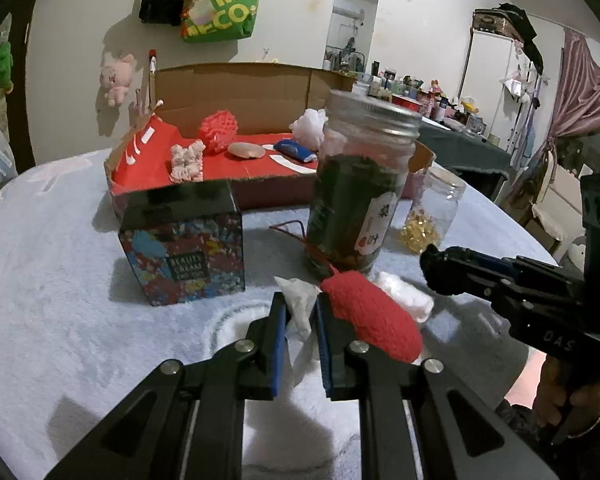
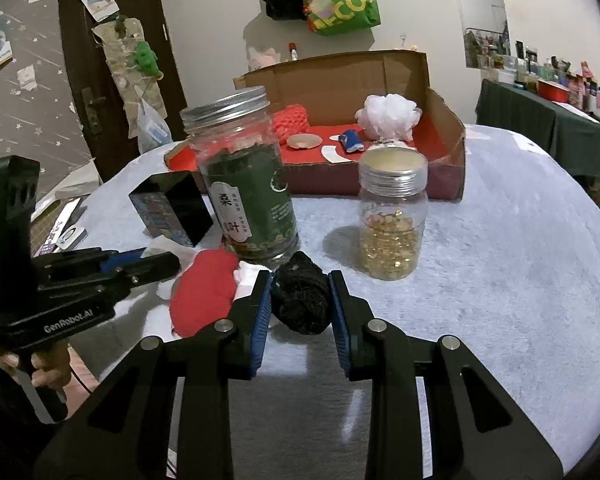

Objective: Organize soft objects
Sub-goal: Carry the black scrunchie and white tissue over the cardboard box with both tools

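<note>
In the left wrist view, my left gripper (image 1: 298, 300) is shut on a crumpled white tissue (image 1: 300, 316) just above the fluffy tablecloth. A red knitted pouch (image 1: 374, 318) lies right beside it, with a white cotton wad (image 1: 406, 294) behind. In the right wrist view, my right gripper (image 2: 300, 280) is shut on a black mesh ball (image 2: 300, 304). The left gripper (image 2: 172, 262) shows there at the left, next to the red pouch (image 2: 202, 296). The open cardboard box (image 1: 260, 188) with red lining holds a coral mesh ball (image 1: 218, 130), a pink plush piece (image 1: 186, 160) and a white loofah (image 1: 308, 122).
A tall jar of green leaves (image 1: 356, 184) stands just behind the pouch. A small jar of gold beads (image 2: 392, 216) sits to its right and a patterned square box (image 1: 184, 248) to its left. The table's round edge (image 2: 580, 216) curves at the right.
</note>
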`<state>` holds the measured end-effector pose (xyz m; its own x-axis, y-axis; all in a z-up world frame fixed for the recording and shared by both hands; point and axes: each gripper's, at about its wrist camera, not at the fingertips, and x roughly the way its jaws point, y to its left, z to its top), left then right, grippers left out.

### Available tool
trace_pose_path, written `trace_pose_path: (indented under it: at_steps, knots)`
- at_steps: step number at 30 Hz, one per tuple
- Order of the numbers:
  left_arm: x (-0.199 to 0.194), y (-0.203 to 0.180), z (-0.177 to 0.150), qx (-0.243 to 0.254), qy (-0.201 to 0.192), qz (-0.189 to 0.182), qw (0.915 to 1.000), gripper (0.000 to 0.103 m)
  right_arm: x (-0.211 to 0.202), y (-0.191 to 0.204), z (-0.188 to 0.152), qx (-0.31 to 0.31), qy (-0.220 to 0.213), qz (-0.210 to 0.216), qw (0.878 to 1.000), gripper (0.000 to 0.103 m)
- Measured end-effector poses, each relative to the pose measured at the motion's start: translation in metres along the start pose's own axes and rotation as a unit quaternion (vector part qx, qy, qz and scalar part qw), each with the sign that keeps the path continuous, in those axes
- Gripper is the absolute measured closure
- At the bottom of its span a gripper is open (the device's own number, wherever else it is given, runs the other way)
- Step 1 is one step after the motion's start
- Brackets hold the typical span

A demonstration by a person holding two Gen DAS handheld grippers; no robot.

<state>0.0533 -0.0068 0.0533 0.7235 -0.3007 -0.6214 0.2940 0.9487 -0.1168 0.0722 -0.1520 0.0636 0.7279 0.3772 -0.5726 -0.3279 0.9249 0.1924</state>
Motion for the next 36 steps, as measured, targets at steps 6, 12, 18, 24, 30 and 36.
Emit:
trace_pose_path:
  at_steps: [6, 12, 18, 24, 30, 36]
  knots:
    - [-0.006, -0.001, 0.02, 0.023, -0.003, 0.01, 0.9997, 0.088, -0.003, -0.012, 0.002, 0.008, 0.009, -0.022, 1.0, 0.076]
    - [0.005, 0.001, 0.043, 0.044, 0.018, 0.015, 0.9988, 0.088, -0.004, -0.03, 0.003, 0.012, 0.02, -0.044, 0.999, 0.076]
    - [0.012, 0.004, 0.06, 0.058, 0.028, 0.015, 0.9978, 0.088, -0.008, -0.051, 0.006, 0.018, 0.028, -0.06, 0.998, 0.076]
    - [0.02, 0.01, 0.075, 0.07, 0.038, 0.008, 0.9968, 0.088, -0.009, -0.074, 0.017, 0.007, 0.033, -0.067, 0.997, 0.076]
    - [0.028, 0.019, 0.088, 0.071, 0.046, 0.0, 0.9965, 0.088, -0.006, -0.089, 0.039, -0.013, 0.033, -0.05, 0.998, 0.076]
    - [0.037, 0.03, 0.108, 0.069, 0.053, -0.017, 0.9961, 0.088, 0.005, -0.103, 0.073, -0.014, 0.038, -0.003, 0.999, 0.076]
